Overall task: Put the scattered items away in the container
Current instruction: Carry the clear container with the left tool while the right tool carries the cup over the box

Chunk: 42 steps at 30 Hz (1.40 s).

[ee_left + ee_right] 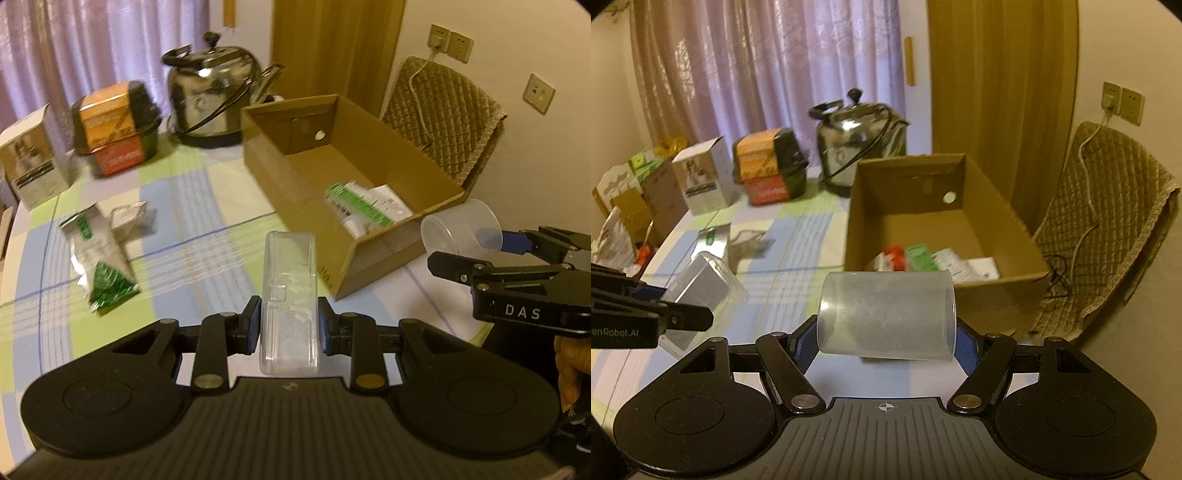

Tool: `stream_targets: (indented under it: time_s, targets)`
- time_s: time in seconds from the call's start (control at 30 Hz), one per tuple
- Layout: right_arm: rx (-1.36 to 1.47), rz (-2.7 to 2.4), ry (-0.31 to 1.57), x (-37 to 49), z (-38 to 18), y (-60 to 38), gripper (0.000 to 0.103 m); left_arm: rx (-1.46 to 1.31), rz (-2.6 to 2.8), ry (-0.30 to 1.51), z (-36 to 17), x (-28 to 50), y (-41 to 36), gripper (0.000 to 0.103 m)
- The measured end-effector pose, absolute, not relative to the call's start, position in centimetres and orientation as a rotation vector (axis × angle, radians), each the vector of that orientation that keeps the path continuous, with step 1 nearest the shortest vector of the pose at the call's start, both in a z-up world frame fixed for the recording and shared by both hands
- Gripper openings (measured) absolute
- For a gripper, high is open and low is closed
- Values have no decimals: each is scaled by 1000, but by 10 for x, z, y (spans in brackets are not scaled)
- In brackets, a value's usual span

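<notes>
Cardboard box (399, 155) sat open on the checked tablecloth (192, 206), toward the far right of the table, with a few small packets (364, 206) lying on its floor at the near end. The left gripper (289, 325) was clamped on a clear plastic case (290, 295), which stood out lengthwise between the fingers, above the cloth and just left of the box's near corner. The right gripper (886, 345) was closed around a frosted plastic cup (886, 314), held on its side just short of the box's near wall. Still on the cloth to the left lay a silver and green pouch (98, 254) and, touching it, a small foil packet (127, 218). A steel kettle (218, 99) stood behind the box.
</notes>
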State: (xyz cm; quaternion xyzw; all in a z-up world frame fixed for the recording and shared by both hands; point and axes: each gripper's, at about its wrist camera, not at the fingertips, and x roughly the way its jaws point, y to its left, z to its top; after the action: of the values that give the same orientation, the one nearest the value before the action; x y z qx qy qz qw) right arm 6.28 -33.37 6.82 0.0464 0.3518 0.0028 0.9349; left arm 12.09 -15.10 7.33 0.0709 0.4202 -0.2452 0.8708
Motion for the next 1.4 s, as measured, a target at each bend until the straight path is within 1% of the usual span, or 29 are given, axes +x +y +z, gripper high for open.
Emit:
stream_targets:
  time_s: [0.23,0.6,1.4]
  targets:
    - [88,-30,694,87,79,-367,74,144,-561,844,86,146,-192,25]
    - [90,-57,702,129,74,-399,74,146,-593,824,89,189,-238,25]
    - [87,-65,749,180,52,-420,74,159,-611,860,59,238,-267,25]
